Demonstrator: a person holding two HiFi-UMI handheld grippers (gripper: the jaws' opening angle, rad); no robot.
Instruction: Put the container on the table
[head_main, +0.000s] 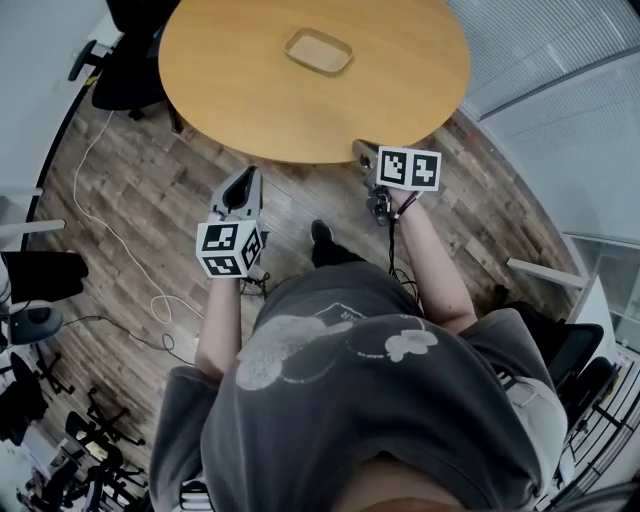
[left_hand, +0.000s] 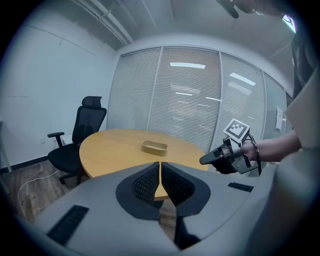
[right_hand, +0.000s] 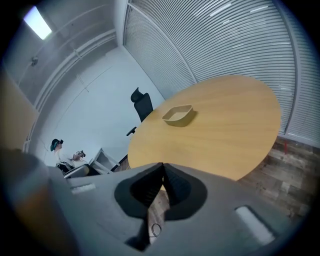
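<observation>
A shallow tan container (head_main: 318, 50) rests on the round wooden table (head_main: 400, 80), toward its far side. It also shows in the left gripper view as the container (left_hand: 154, 147) and in the right gripper view as the container (right_hand: 178, 114). My left gripper (head_main: 243, 185) hangs over the floor short of the table's near edge, its jaws shut with nothing between them. My right gripper (head_main: 362, 153) is at the table's near edge, jaws shut and holding nothing. In the left gripper view the right gripper (left_hand: 205, 160) appears at the right.
A black office chair (head_main: 125, 75) stands left of the table. A white cable (head_main: 110, 235) trails over the wooden floor. Slatted blinds (head_main: 560, 60) line the wall at the right. More chairs and equipment crowd the left edge. A person (right_hand: 60, 152) sits far off in the right gripper view.
</observation>
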